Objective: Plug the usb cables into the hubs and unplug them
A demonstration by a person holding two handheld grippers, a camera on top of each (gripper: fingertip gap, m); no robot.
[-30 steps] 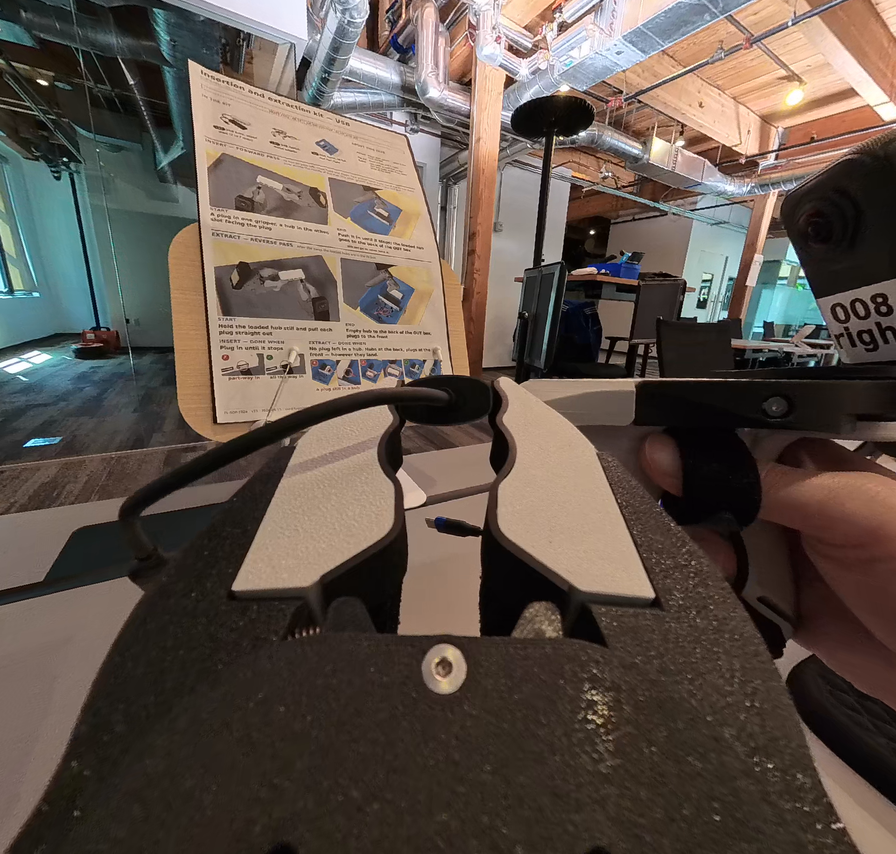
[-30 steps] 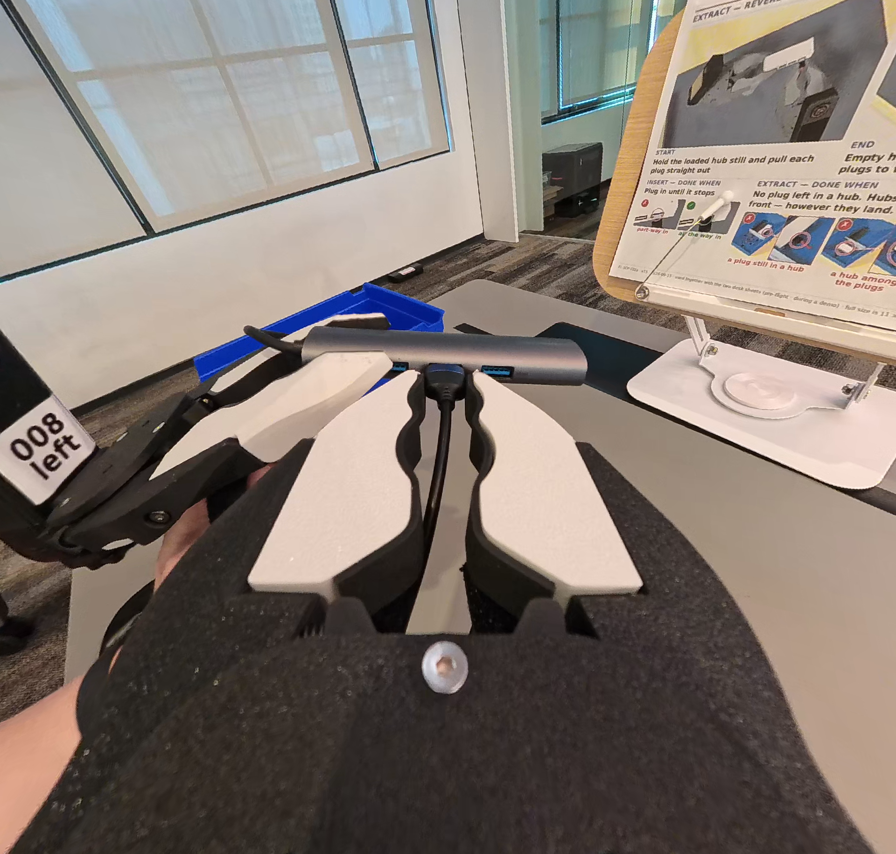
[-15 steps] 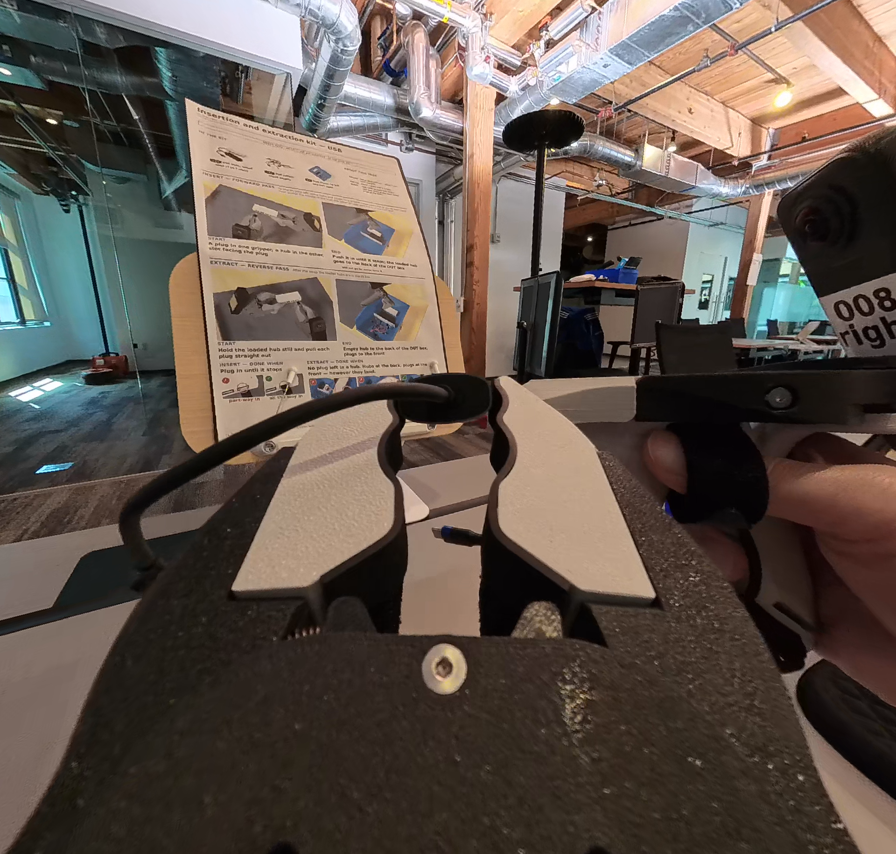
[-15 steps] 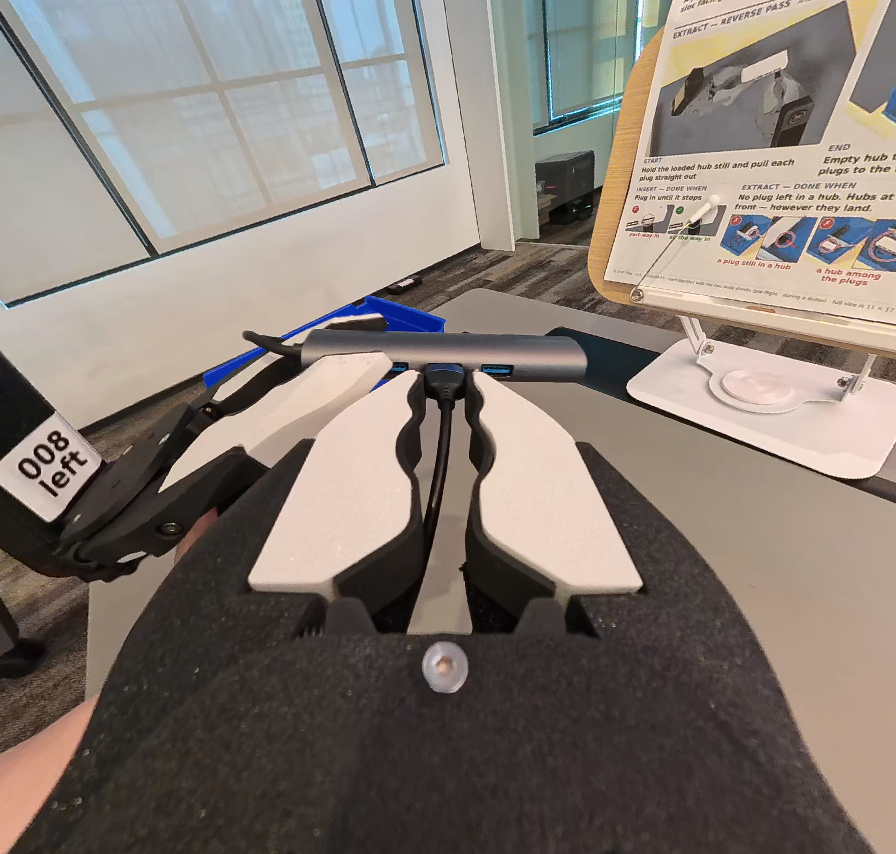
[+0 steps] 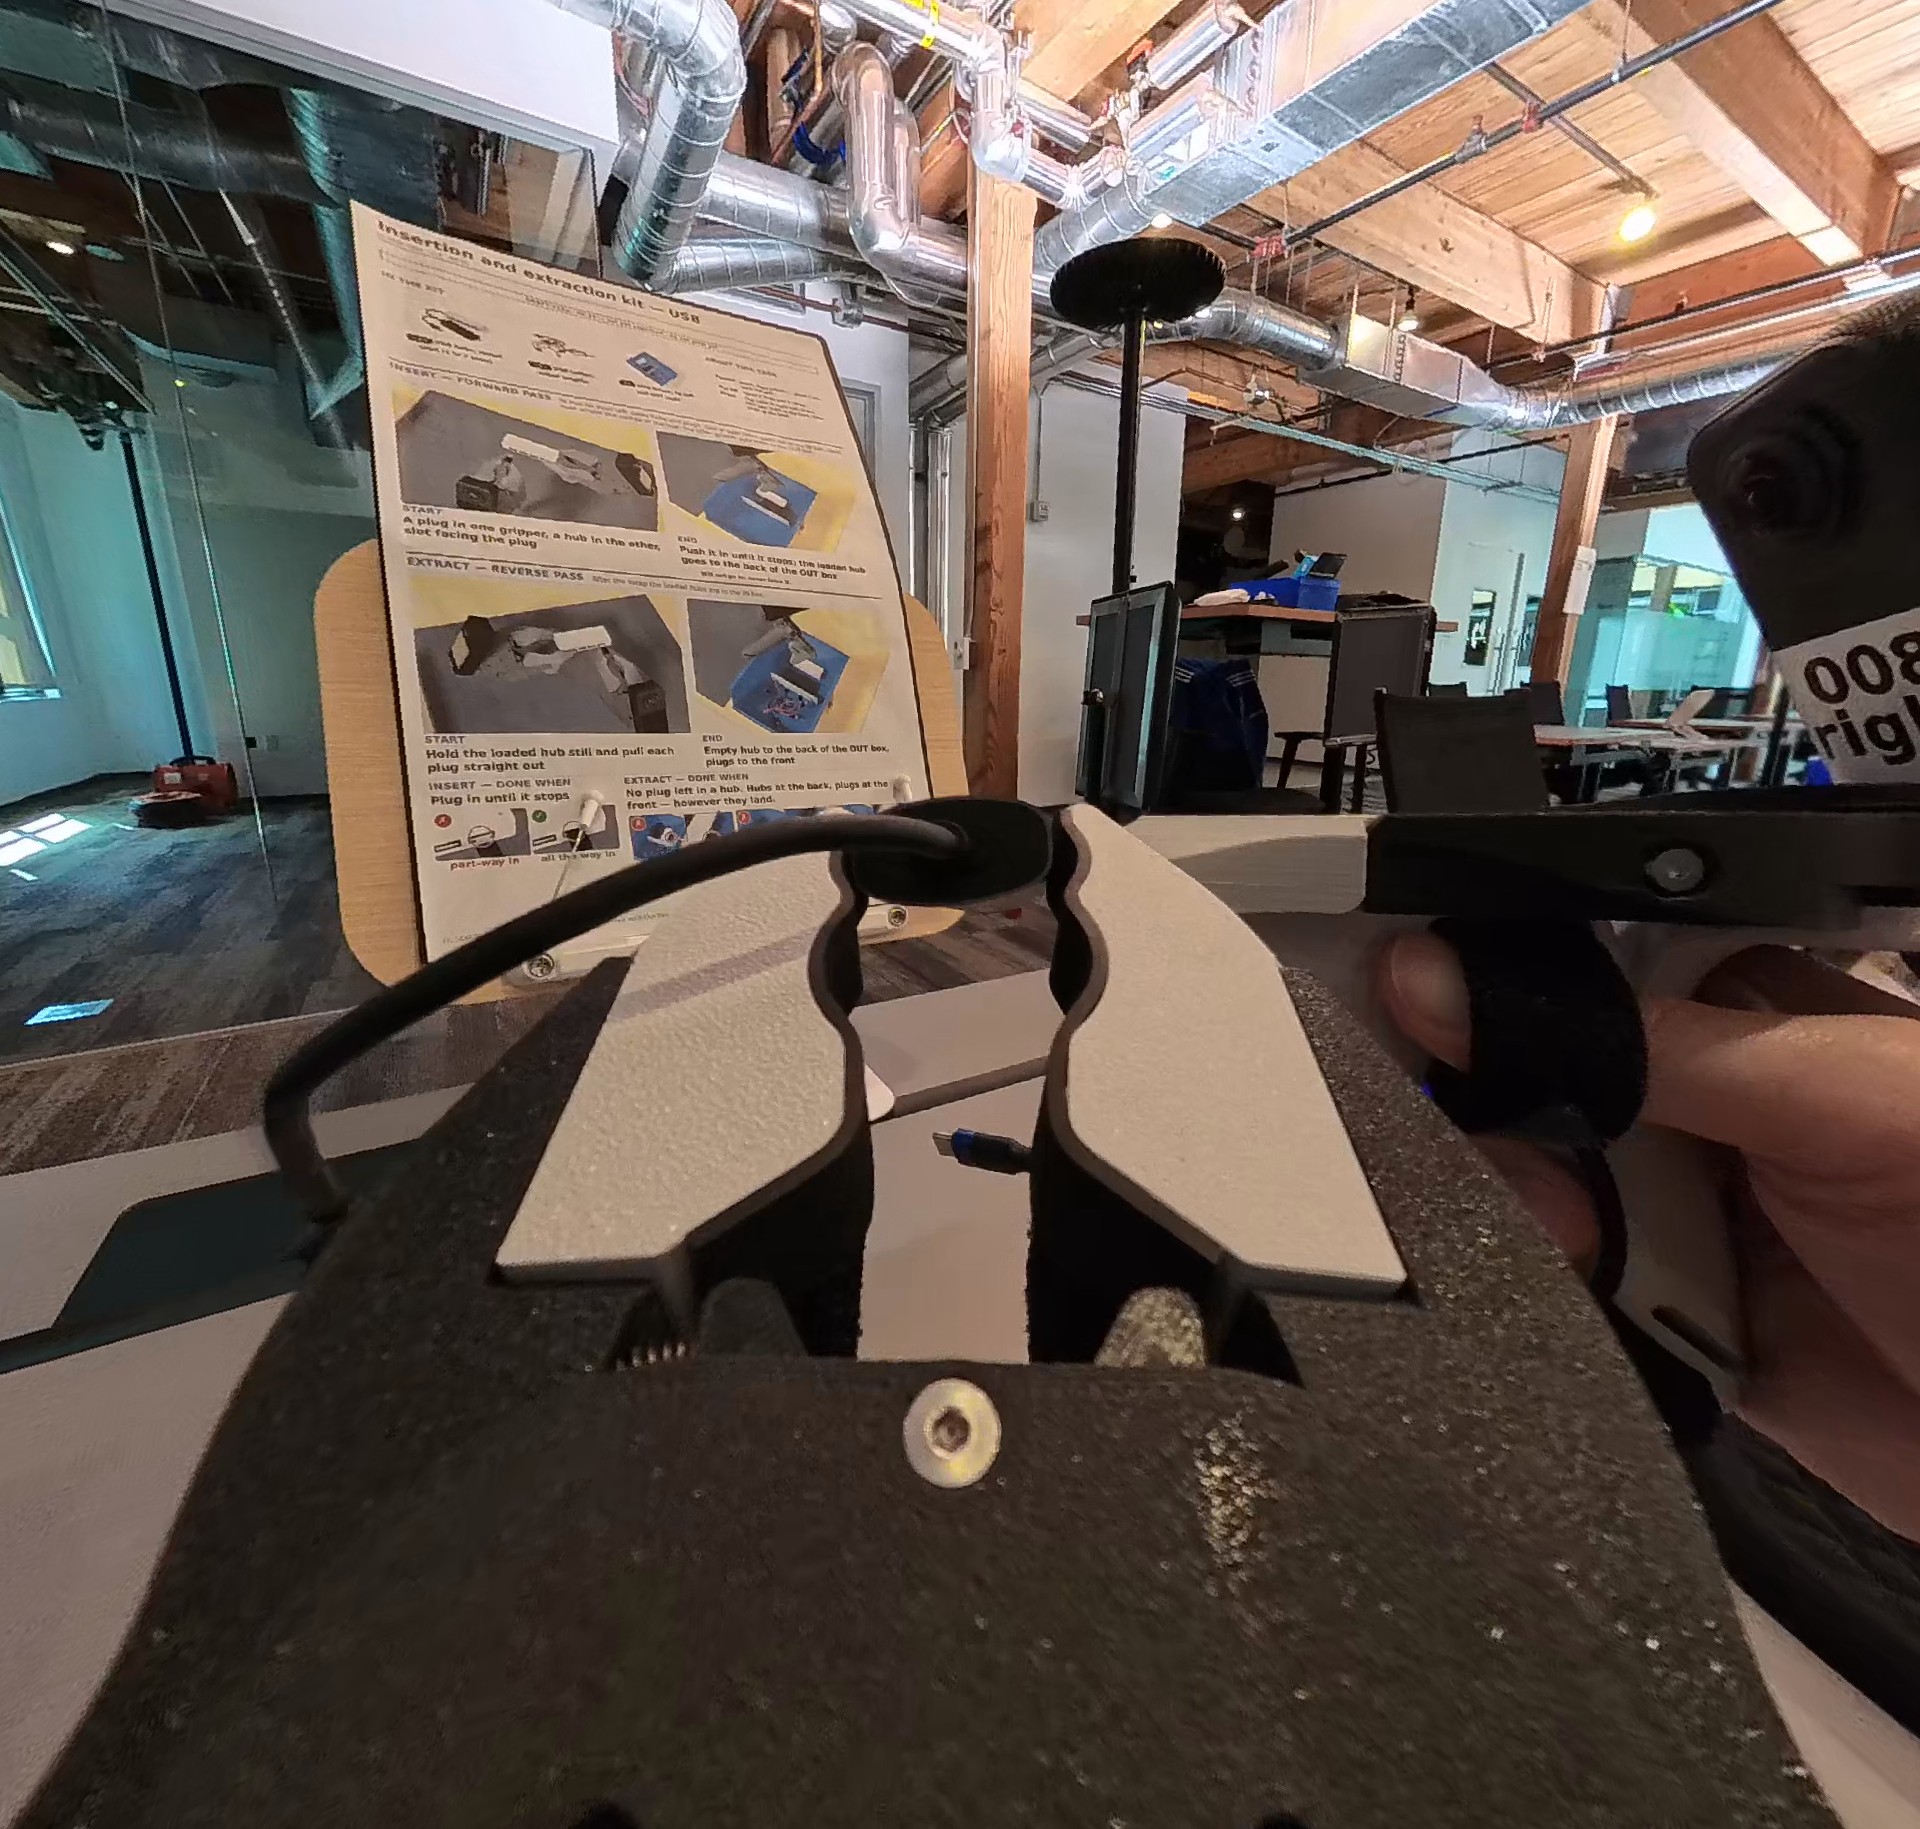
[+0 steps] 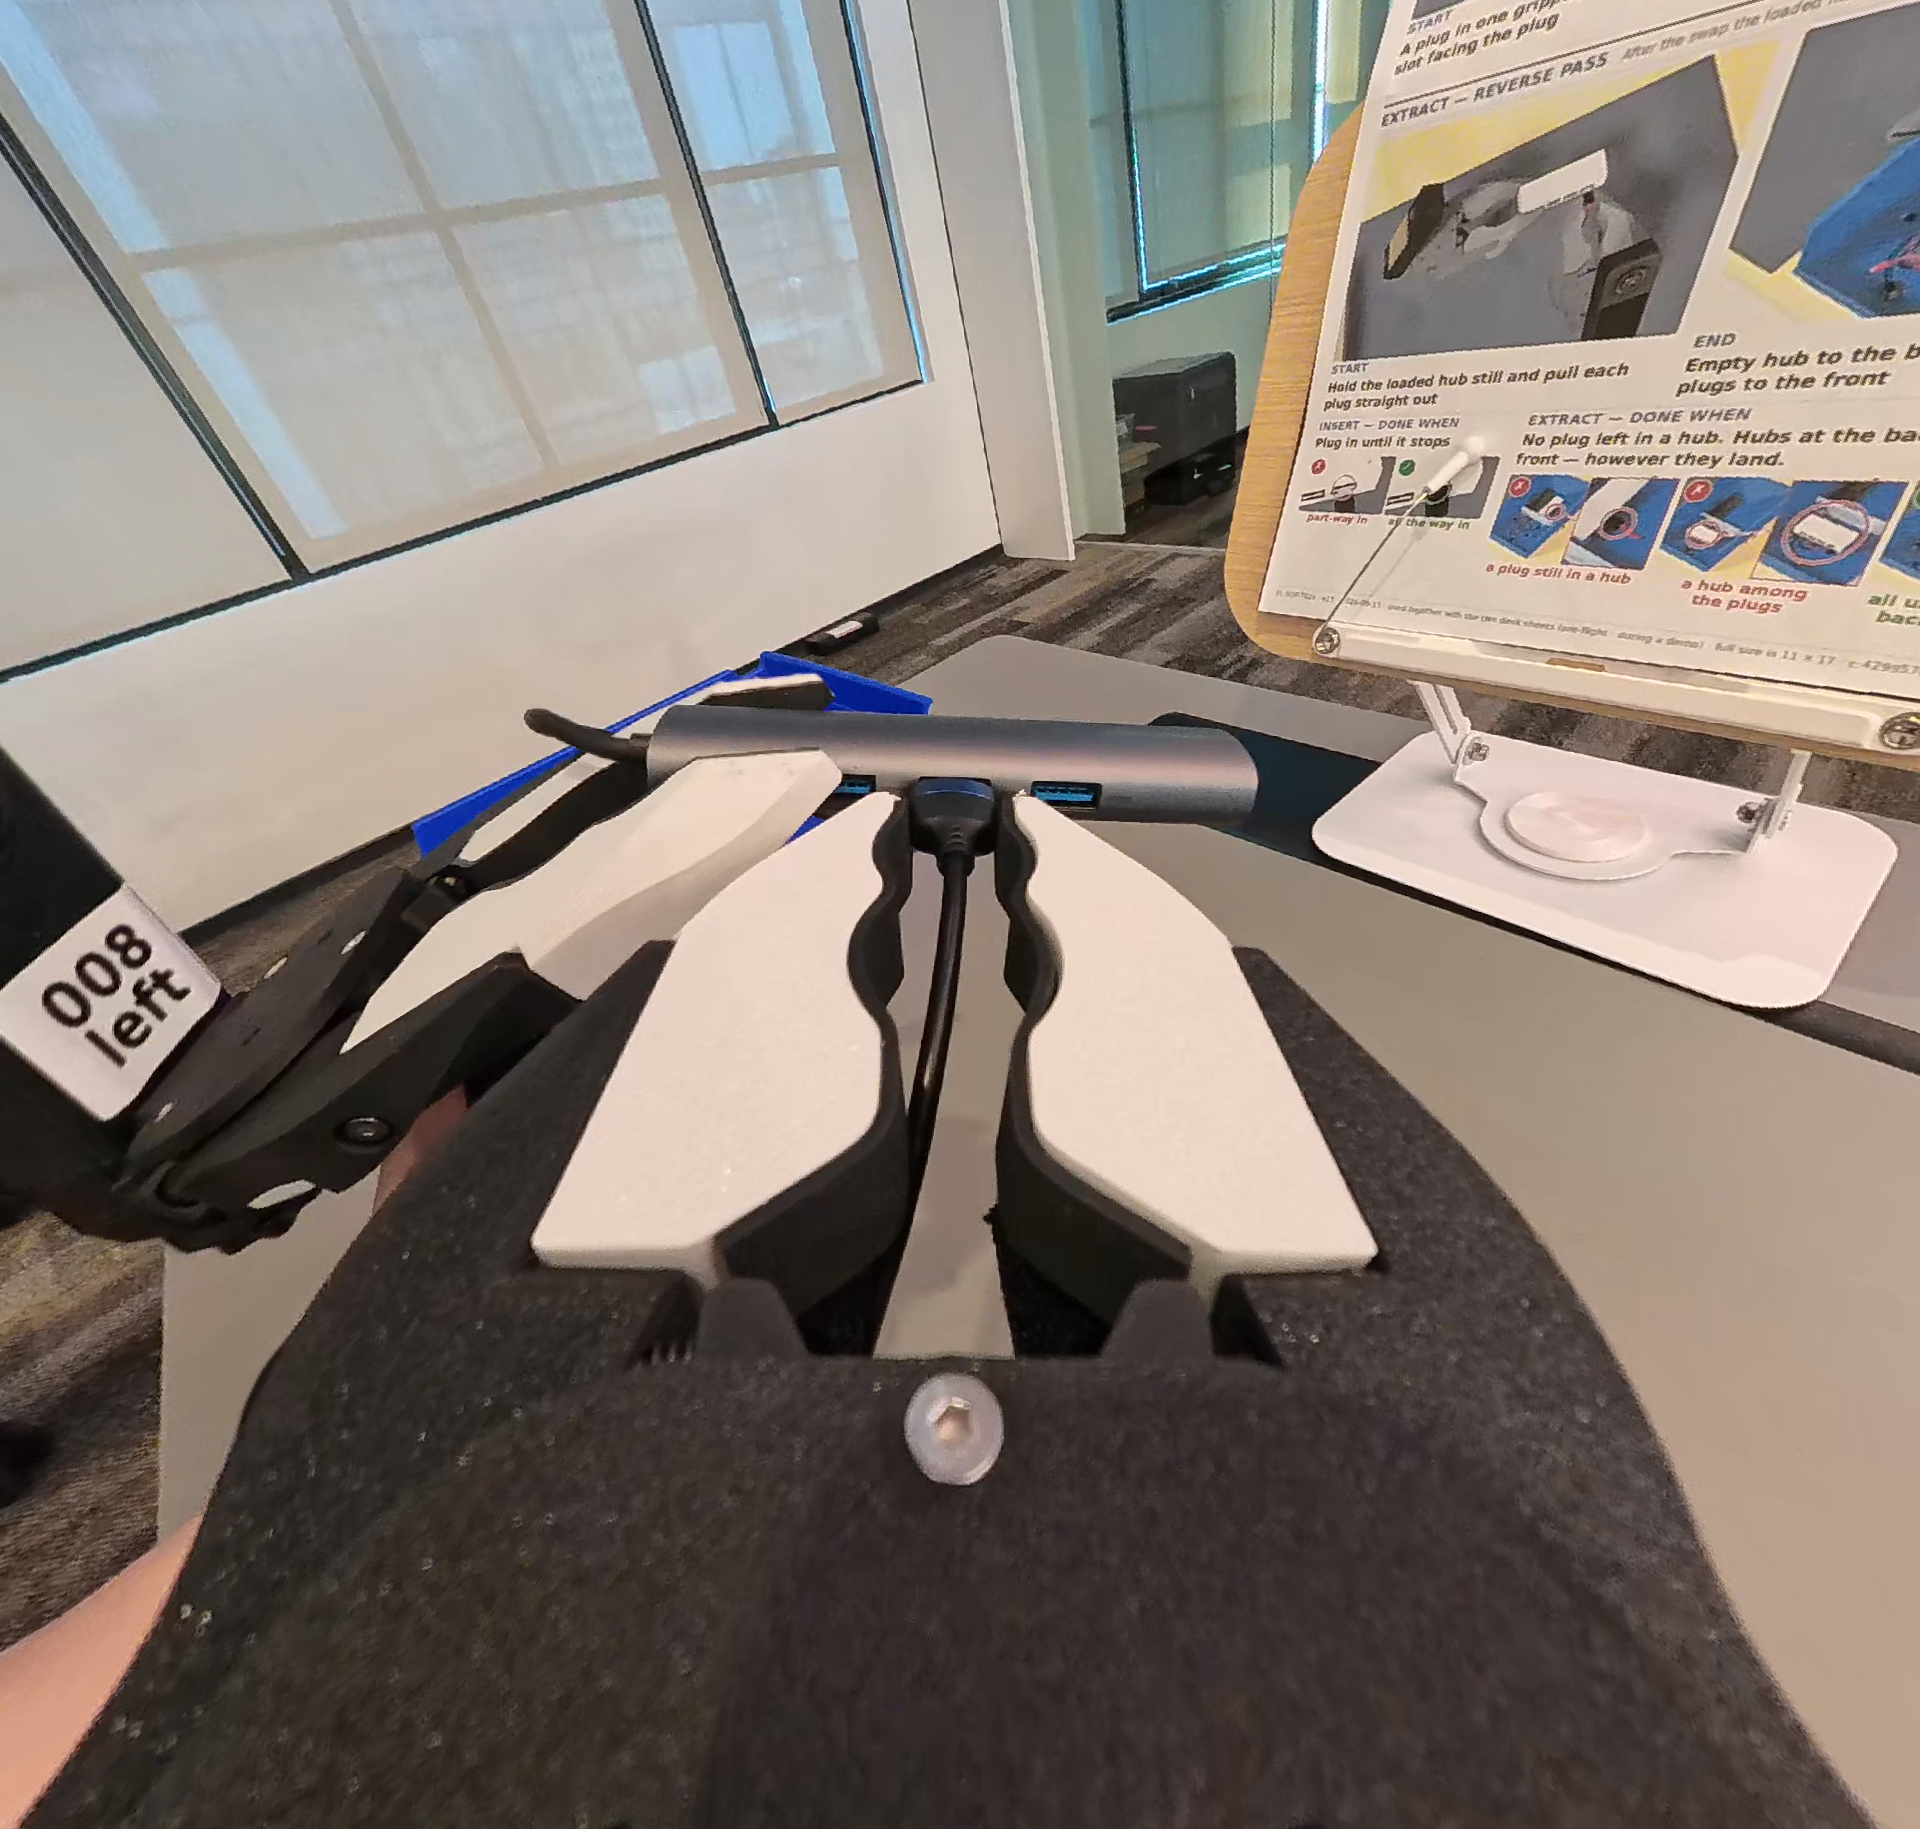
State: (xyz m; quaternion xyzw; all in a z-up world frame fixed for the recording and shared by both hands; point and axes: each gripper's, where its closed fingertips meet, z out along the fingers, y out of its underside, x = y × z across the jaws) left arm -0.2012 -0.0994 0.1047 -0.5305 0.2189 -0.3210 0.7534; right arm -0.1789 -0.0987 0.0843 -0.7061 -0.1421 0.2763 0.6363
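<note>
Grey matte tabletop (image 6: pixel 1558 1208) is lying beneath both tools. Right gripper (image 6: pixel 954 823) is clenching a black plug (image 6: pixel 951 808) seated in the slim metallic hub (image 6: pixel 1039 745). Left gripper (image 5: pixel 951 865) is pinching that hub's rounded end (image 5: pixel 951 849), its body hidden. One loose plug (image 5: pixel 982 1147) is lying beyond.

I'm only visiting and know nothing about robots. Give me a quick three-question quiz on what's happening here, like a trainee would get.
1. True or false: the black plug sits in a port of the grey hub.
2. What grips the hub's end? A) left tool B) a bare hand C) a table clamp
3. Fill in: the bin behind the hub is coloured ___.
Key: 1 true; 2 A; 3 blue.
</note>
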